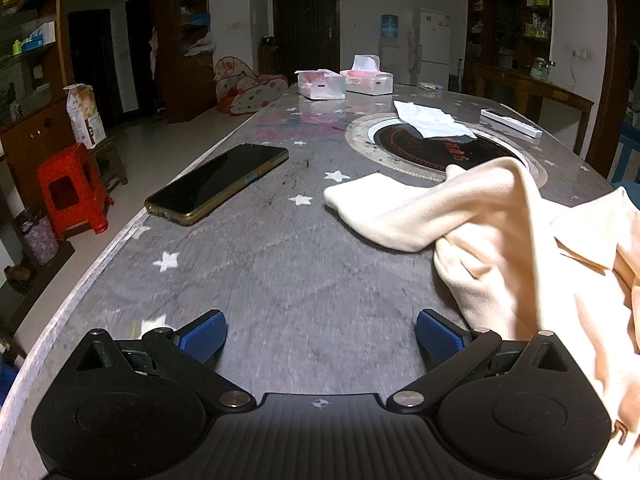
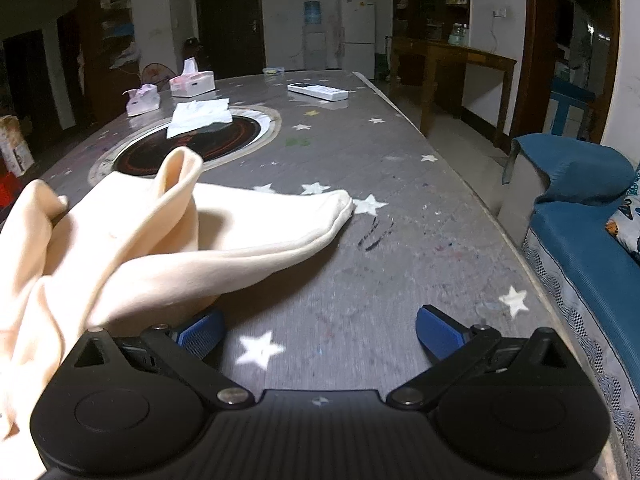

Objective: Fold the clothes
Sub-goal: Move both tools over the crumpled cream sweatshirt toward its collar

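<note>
A crumpled peach-cream garment (image 1: 520, 248) lies on the grey star-patterned table (image 1: 260, 264), with one sleeve stretched out flat toward the middle. In the left wrist view it fills the right side, and my left gripper (image 1: 321, 336) stands open just left of it, nothing between its blue pads. In the right wrist view the same garment (image 2: 132, 240) covers the left side, its sleeve end reaching right. My right gripper (image 2: 320, 334) is open over bare table (image 2: 400, 248), its left finger (image 2: 200, 334) close against the cloth's edge.
A black phone (image 1: 218, 182) lies left of the garment. Farther back are a round black hotplate (image 1: 444, 152), a loose tissue (image 1: 432, 120), two tissue boxes (image 1: 344, 82) and a white remote (image 2: 317, 91). A blue sofa (image 2: 580, 240) flanks the table's right edge, a red stool (image 1: 72, 192) its left.
</note>
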Action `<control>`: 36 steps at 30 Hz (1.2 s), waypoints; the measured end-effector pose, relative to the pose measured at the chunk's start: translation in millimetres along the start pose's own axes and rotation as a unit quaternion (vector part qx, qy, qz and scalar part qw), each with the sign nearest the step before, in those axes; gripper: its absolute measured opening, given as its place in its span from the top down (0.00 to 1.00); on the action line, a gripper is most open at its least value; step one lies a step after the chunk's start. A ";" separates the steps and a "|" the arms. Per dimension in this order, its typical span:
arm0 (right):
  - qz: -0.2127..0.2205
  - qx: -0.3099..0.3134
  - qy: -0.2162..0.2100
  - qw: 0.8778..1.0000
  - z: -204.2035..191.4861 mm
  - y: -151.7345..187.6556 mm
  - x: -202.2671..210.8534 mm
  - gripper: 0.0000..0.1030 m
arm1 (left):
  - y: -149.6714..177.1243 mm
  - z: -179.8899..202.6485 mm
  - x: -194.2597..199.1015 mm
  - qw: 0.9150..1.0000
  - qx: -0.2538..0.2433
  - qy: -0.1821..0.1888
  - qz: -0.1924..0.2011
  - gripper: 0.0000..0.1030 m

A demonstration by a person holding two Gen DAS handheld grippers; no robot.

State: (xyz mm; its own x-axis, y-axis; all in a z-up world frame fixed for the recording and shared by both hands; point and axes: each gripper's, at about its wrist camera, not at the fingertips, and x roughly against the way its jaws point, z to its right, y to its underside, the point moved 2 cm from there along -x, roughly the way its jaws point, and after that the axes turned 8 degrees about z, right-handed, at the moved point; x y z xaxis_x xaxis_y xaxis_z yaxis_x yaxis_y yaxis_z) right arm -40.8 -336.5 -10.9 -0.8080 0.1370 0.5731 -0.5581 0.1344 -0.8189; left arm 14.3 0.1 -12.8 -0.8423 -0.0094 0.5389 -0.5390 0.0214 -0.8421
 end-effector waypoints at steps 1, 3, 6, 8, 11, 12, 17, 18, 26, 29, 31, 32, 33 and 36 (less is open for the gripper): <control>0.001 -0.003 -0.001 1.000 0.2 -0.5 0.0 0.00 | 0.8 0.4 2.5 1.000 0.000 0.001 0.005 0.00; 0.004 -0.010 -0.004 1.000 0.5 -1.4 0.1 0.00 | 2.3 1.1 7.5 1.000 -0.001 0.004 0.014 0.00; 0.034 -0.001 -0.021 0.999 -3.9 6.0 15.0 0.00 | 8.7 4.2 23.3 1.000 0.001 0.003 0.030 0.00; 0.039 0.000 -0.035 0.999 -6.1 13.5 28.5 0.00 | 14.4 7.1 37.6 1.000 0.005 0.001 0.027 0.00; 0.039 0.010 -0.050 0.998 -7.5 18.7 41.2 0.00 | 18.7 10.5 46.8 1.000 0.009 -0.001 0.010 0.00; 0.037 0.012 -0.054 0.998 -8.0 19.4 43.8 0.00 | 19.8 11.4 49.4 1.000 0.012 -0.001 0.006 0.00; 0.041 -0.001 -0.080 0.996 -9.9 27.8 58.8 0.00 | 28.4 19.0 66.3 1.000 0.017 -0.006 0.000 0.00; 0.043 -0.004 -0.087 0.995 -9.7 29.4 62.8 0.00 | 29.6 20.3 68.9 1.000 0.018 -0.006 -0.001 0.00; 0.059 -0.006 -0.106 0.993 -12.2 35.9 81.3 0.00 | 33.0 31.8 81.8 1.000 0.022 -0.005 -0.019 0.00; 0.060 -0.003 -0.108 0.992 -12.3 37.9 84.5 0.00 | 34.5 33.9 85.6 1.000 0.020 -0.005 -0.018 0.00; 0.060 -0.003 -0.108 0.992 -12.4 38.9 86.2 0.00 | 34.5 35.0 87.9 1.000 0.019 -0.005 -0.018 0.00; 0.061 -0.003 -0.108 0.992 -12.4 39.1 87.3 0.00 | 34.5 35.5 88.8 1.000 0.018 -0.006 -0.019 0.00; 0.061 -0.003 -0.109 0.992 -12.7 39.3 88.3 0.00 | 34.5 35.7 89.5 1.000 0.016 -0.007 -0.019 0.00; 0.063 -0.002 -0.112 0.992 -13.9 39.9 90.8 0.00 | 34.8 37.2 92.3 1.000 0.015 -0.007 -0.020 0.00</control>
State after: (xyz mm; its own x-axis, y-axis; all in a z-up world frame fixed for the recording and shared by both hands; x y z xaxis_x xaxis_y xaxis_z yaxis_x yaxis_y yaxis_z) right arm -133.8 -305.1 8.9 -0.8936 -0.0682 0.4437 -0.4489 0.1338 -0.8835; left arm -82.3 -37.1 6.8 -0.8199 -0.0242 0.5720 -0.5720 -0.0085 -0.8202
